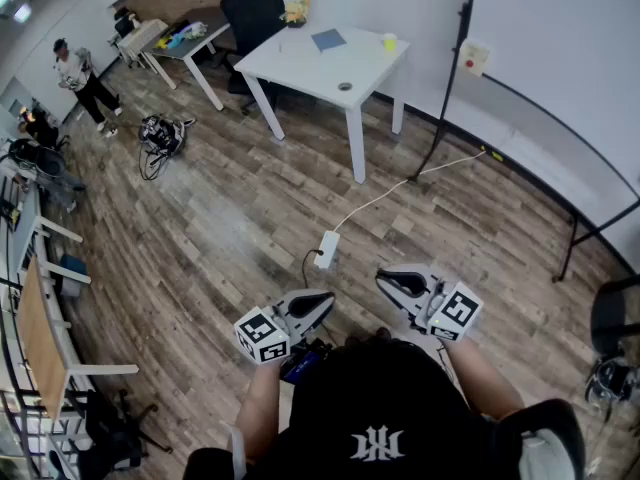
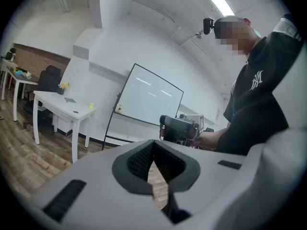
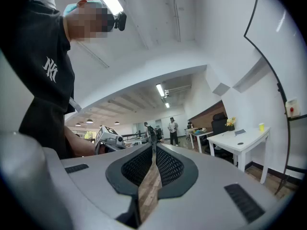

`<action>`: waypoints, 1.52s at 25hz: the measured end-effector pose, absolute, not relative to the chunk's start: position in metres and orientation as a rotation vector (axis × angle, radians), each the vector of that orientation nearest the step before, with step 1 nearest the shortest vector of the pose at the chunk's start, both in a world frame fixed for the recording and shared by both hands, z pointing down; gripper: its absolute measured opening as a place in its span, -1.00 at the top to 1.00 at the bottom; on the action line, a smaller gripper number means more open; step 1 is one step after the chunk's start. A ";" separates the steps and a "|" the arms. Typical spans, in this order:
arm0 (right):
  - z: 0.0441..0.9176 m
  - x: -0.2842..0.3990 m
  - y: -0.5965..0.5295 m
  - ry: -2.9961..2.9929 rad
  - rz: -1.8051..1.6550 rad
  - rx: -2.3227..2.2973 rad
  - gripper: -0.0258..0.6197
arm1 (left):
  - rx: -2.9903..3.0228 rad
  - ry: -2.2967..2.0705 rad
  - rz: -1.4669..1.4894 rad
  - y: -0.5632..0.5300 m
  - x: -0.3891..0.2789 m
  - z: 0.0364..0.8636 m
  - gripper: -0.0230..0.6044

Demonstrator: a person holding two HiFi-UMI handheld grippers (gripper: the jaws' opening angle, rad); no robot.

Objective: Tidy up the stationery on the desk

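A white desk (image 1: 300,63) stands well ahead across the floor. On it lie a blue notebook (image 1: 328,39), a small yellow item (image 1: 389,41), a small round thing (image 1: 345,86) and a bunch of flowers (image 1: 295,11). I hold both grippers close to my body, far from the desk. My left gripper (image 1: 326,299) is shut with nothing in it, and so is my right gripper (image 1: 383,279). The left gripper view shows its jaws closed (image 2: 153,145), with the desk (image 2: 62,107) at the left. In the right gripper view the jaws meet (image 3: 154,148), and the desk (image 3: 240,140) shows at the right.
A white power strip (image 1: 327,249) with its cable lies on the wood floor between me and the desk. A black office chair (image 1: 252,3) stands behind the desk. A whiteboard on a stand (image 1: 560,68) fills the right. A person (image 1: 85,80) stands far left near another table (image 1: 185,43).
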State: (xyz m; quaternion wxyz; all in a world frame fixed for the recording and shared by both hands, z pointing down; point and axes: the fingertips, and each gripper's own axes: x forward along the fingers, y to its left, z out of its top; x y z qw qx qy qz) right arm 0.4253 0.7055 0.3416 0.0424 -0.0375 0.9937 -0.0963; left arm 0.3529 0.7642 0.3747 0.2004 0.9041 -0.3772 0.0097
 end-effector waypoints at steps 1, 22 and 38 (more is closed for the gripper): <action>0.344 0.427 0.705 3.046 -0.291 -0.116 0.79 | 2.520 -1.060 0.036 0.764 0.354 0.375 0.92; 0.360 0.460 0.682 3.072 -0.199 -0.140 0.79 | 2.498 -1.157 0.116 0.741 0.363 0.374 0.92; 0.393 0.469 0.620 3.095 -0.308 -0.162 0.79 | 2.448 -1.175 0.082 0.683 0.348 0.399 0.92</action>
